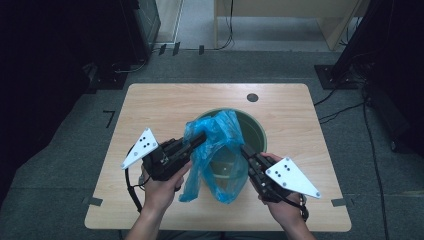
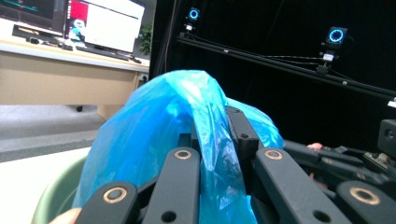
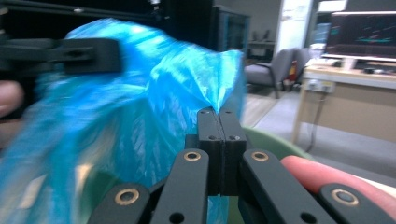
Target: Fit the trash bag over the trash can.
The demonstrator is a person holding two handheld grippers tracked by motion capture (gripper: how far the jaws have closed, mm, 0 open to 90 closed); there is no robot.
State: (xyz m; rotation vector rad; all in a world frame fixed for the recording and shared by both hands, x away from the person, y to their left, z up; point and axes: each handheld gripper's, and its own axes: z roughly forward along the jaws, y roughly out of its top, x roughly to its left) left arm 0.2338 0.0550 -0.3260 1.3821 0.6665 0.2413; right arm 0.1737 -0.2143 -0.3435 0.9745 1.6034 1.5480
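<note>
A thin blue plastic bag (image 1: 220, 150) hangs over and into a round green bucket (image 1: 257, 132) in the middle of the table. My left gripper (image 1: 202, 137) comes in from the left and is shut on the bag's upper left edge; in the left gripper view the blue film (image 2: 154, 126) is pinched between the jaws of my left gripper (image 2: 212, 126). My right gripper (image 1: 245, 149) is at the bag's right edge. In the right gripper view the jaws of my right gripper (image 3: 218, 114) are pressed together on a corner of the bag (image 3: 140, 93), with the bucket's rim (image 3: 271, 142) behind.
The light wooden table (image 1: 165, 105) has a small round hole (image 1: 252, 97) near its far edge. Cables and dark stands lie on the grey floor around it. A wooden desk (image 1: 280, 15) stands beyond the table.
</note>
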